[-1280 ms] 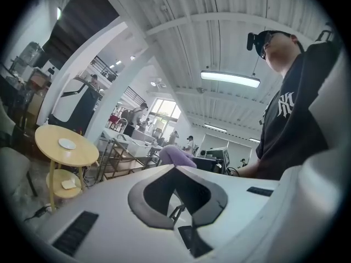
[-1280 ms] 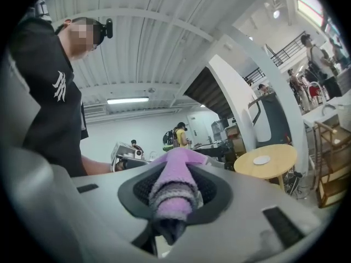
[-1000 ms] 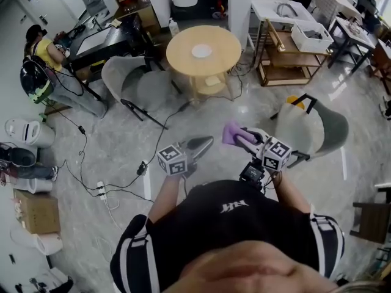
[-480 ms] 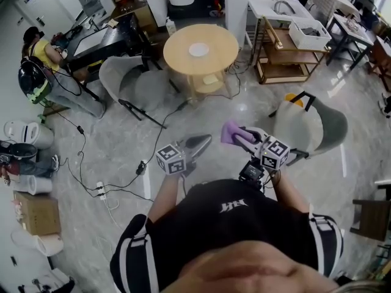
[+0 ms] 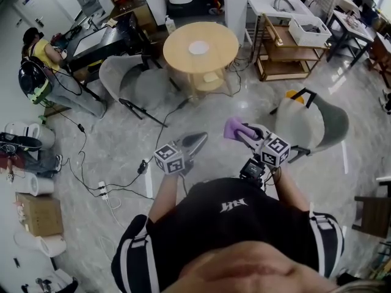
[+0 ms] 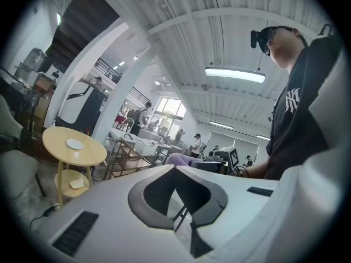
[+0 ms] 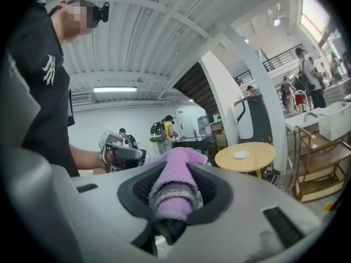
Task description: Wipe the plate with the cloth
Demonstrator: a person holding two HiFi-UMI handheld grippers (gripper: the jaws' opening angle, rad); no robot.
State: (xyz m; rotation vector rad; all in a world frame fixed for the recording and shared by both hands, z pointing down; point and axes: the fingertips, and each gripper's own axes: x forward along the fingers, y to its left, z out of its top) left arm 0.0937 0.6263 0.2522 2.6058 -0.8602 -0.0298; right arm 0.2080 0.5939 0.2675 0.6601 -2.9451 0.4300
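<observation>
**Well short of the table: cloth ready, plate far off**

At waist height, your right gripper [image 5: 243, 131] is clamped on the purple cloth [image 5: 231, 129], which bunches out ahead, ready to wipe. Your left gripper [image 5: 200, 139] has its jaws together and holds nothing. The plate [image 5: 199, 47] lies on the round table [image 5: 223, 52], well apart from you, so I'd judge you must walk over first.

Black shirt [image 5: 235, 221]: white interlocked "NY" emblem on the chest; same emblem in both gripper views
Elsewhere: nothing legible
</observation>
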